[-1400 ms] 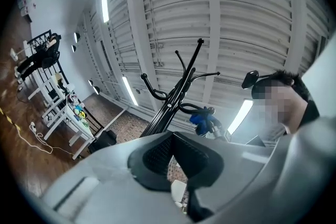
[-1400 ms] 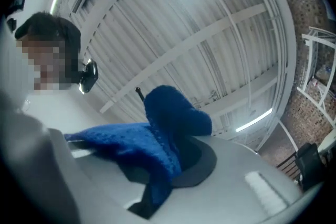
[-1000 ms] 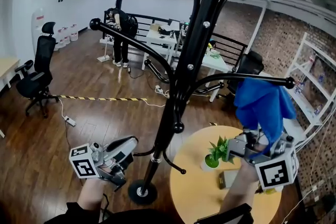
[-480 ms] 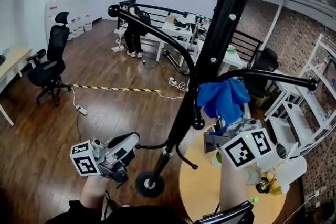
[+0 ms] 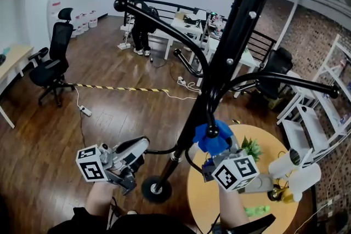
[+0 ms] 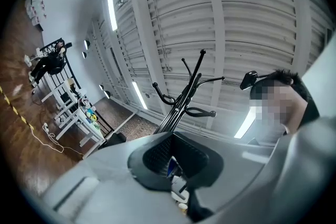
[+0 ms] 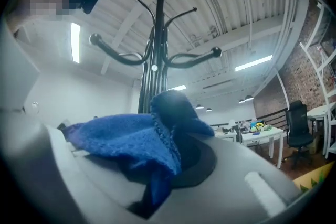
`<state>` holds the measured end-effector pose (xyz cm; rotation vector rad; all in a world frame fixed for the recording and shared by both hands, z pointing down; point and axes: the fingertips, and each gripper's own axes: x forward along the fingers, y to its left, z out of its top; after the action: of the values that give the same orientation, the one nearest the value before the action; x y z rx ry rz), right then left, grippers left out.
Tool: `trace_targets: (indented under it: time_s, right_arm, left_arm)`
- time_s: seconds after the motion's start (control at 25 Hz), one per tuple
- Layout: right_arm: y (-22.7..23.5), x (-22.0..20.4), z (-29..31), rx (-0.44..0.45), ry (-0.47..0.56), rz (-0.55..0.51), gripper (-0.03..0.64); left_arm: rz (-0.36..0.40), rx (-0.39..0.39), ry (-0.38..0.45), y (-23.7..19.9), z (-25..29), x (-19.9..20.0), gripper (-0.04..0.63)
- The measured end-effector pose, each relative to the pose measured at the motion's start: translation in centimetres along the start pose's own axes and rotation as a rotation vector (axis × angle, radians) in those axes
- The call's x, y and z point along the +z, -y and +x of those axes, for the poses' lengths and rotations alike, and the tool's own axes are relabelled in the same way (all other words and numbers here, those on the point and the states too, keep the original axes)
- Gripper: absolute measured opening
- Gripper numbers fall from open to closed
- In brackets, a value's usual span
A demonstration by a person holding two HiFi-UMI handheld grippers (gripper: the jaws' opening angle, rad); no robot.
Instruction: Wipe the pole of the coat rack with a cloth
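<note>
Hovering low at the left, the left gripper (image 5: 137,147) has its jaws together on nothing, its tip just beside a low hook (image 5: 159,151) of the rack. The black pole (image 5: 219,71) rises slantwise from its round base (image 5: 155,189) on the wood floor (image 5: 109,112). Just right of the pole, under a knobbed hook (image 5: 211,130), sits the blue cloth (image 5: 215,142), bunched and pinched between the closed jaws of the right gripper (image 5: 213,155). Whether cloth touches pole is unclear. Beneath lies a round table (image 5: 200,203) with a small plant (image 5: 252,147).
</note>
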<state>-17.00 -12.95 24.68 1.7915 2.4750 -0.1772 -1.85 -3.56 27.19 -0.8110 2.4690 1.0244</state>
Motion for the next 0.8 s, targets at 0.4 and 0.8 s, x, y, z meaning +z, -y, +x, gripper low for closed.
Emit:
trace_targets:
  time_s: [0.4,0.8]
  right_arm:
    - [-1.5,-14.0,-2.9,0.089,-0.543,-0.188,0.02]
    - [-0.3,-16.2,-9.0,0.069,-0.713,-0.145,0.021]
  left_arm:
    - [-0.036,-0.013,-0.025,-1.3,1.7,-1.0,0.003]
    - [-0.077,-0.06,-0.066,-2.0,4.4,-2.6,0.003]
